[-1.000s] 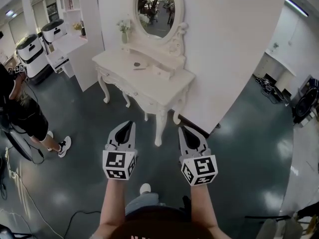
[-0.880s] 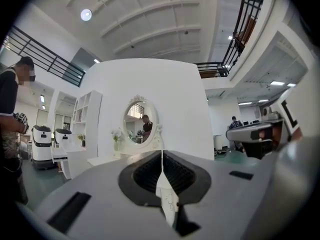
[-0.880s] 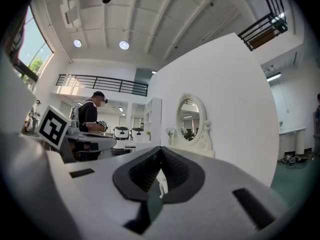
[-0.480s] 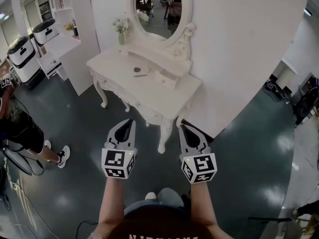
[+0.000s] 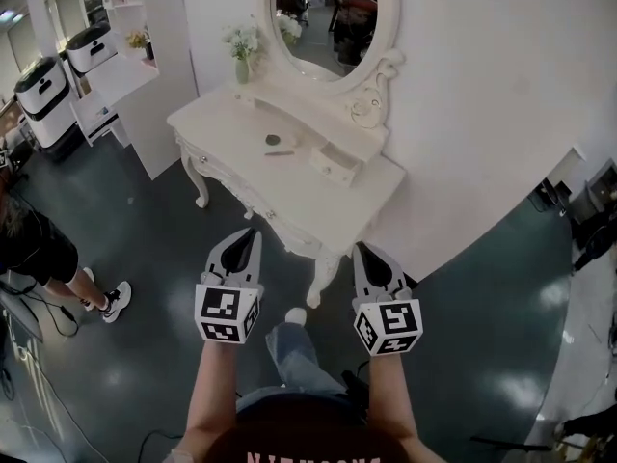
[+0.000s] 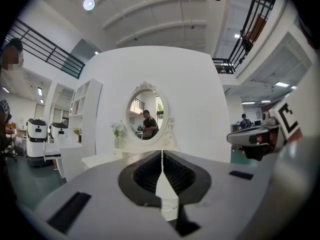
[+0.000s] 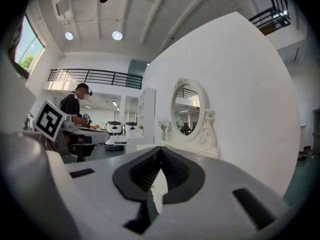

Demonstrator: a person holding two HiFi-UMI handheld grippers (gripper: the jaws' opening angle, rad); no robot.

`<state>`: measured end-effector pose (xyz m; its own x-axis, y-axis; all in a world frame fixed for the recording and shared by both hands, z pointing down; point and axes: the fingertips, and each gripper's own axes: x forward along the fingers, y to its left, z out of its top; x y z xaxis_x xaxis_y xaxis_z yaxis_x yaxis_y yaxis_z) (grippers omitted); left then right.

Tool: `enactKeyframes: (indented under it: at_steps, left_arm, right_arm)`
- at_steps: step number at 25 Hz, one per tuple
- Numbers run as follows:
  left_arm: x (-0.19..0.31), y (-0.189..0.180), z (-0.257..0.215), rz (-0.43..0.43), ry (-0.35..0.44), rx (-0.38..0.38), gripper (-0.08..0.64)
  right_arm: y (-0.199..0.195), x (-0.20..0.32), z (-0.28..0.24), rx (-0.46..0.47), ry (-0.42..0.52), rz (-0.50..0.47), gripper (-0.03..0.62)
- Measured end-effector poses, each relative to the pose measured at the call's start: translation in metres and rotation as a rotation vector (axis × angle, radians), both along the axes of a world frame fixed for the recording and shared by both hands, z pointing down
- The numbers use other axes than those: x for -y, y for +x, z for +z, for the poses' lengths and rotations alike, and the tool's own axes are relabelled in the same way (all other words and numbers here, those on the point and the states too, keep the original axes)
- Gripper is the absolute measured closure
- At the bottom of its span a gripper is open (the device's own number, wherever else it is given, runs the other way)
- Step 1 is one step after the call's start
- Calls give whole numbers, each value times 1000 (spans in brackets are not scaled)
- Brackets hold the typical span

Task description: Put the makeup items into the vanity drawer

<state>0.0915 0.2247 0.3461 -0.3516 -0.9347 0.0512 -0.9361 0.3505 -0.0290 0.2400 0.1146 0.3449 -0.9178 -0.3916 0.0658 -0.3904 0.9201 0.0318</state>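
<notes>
A white vanity table (image 5: pixel 253 185) with an oval mirror (image 5: pixel 331 17) stands against the white wall ahead. On its top lie a small round dark makeup item (image 5: pixel 273 140) and a thin stick-like one (image 5: pixel 281 152). Beside them a small upper drawer (image 5: pixel 334 166) stands pulled out. My left gripper (image 5: pixel 249 232) and right gripper (image 5: pixel 364 250) are held side by side over the floor, just short of the table's front edge. Both are shut and hold nothing. The left gripper view looks past its closed jaws toward the mirror (image 6: pixel 145 117) and shows the right gripper (image 6: pixel 260 135) at the side.
A vase of flowers (image 5: pixel 242 48) stands at the table's back left. White shelving (image 5: pixel 130 70) and two white machines (image 5: pixel 43 90) lie further left. A person (image 5: pixel 34 244) stands on the dark floor at the left, with cables (image 5: pixel 24 355) nearby. My own leg and shoe (image 5: pixel 294 318) show below.
The vanity has come closer and now sits just beyond the gripper tips. Both grippers stay shut and side by side. My foot has stepped forward.
</notes>
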Motion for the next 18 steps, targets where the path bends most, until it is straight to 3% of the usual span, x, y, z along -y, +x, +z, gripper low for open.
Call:
enactKeyframes:
  at_steps: [11, 18]
  left_arm:
    - [112, -100, 17, 32, -70, 8, 549]
    - [189, -168, 17, 41, -65, -6, 550]
  right_arm:
    - [-119, 104, 8, -9, -12, -16, 595]
    - [-177, 175, 9, -40, 13, 7, 595]
